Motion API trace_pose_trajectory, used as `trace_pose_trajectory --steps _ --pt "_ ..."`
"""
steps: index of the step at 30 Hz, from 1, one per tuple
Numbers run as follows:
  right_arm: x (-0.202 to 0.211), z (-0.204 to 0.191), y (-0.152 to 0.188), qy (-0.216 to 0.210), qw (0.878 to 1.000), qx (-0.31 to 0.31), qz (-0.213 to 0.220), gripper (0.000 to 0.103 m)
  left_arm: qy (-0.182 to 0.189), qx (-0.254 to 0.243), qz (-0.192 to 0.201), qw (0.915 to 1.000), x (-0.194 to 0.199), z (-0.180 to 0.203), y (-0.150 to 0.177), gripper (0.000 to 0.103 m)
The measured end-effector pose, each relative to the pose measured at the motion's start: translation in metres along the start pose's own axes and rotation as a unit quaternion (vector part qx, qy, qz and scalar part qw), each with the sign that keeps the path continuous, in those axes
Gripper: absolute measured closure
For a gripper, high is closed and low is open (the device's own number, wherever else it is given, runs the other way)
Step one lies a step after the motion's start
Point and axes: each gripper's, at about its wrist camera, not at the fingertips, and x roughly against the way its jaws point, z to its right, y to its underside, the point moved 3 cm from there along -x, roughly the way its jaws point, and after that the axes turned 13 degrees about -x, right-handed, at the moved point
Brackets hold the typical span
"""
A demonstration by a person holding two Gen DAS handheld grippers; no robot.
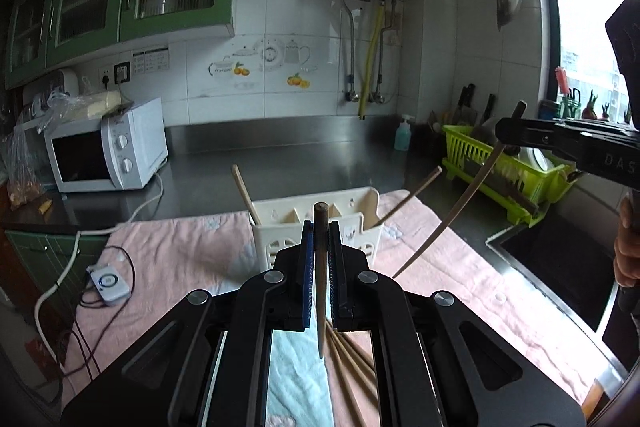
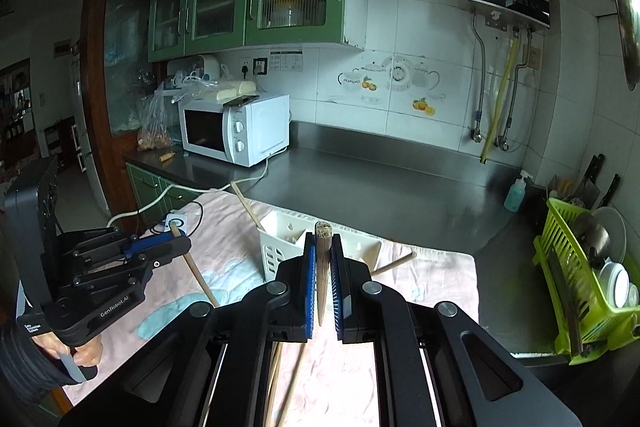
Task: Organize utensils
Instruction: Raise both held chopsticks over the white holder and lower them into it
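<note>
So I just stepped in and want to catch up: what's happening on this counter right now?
A person is sorting chopsticks with a handheld gripper in each hand. The left gripper is shut on one dark chopstick, and the right gripper is shut on another chopstick; both are held upright above the pink towel. The white utensil caddy just ahead already holds two chopsticks, leaning outward. More loose chopsticks lie on the towel below.

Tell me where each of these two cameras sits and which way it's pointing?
Left wrist view: sits on the left gripper, looking forward over a held chopstick at the white holder; the right gripper shows at right.
Right wrist view: sits on the right gripper, facing the same holder; the left gripper and hand show at left.
Shared: holder, microwave, pink towel, green dish rack.
</note>
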Motion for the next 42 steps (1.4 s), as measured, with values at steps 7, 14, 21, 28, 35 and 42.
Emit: trace_pose_trajectory --steps 7,14,21,28,35,42 --pt "-0.002 0.0 -0.01 -0.003 1.0 -0.003 0.007 0.096 -0.008 -0.002 0.023 0.9997 0.001 -0.007 -0.023 0.098" --pt "-0.007 0.0 -0.028 -0.007 1.0 -0.009 0.019 0.096 -0.022 0.008 0.071 0.9972 0.005 -0.023 -0.064 0.098" --pt "-0.017 0.003 -0.05 -0.006 0.999 -0.01 0.038 0.096 -0.036 0.02 0.121 0.9917 0.0 -0.041 -0.107 0.098" --pt "-0.039 0.018 -0.067 0.018 0.998 -0.014 0.052 0.096 -0.063 0.016 0.131 0.9893 -0.033 -0.047 -0.124 0.098" --pt "-0.073 0.036 -0.064 0.026 0.998 -0.025 0.042 0.096 -0.076 0.033 0.121 0.9892 -0.07 -0.062 -0.112 0.098" --pt "-0.105 0.047 -0.053 0.029 0.999 -0.039 0.024 0.096 -0.075 0.043 0.129 0.9879 -0.077 -0.071 -0.115 0.098"
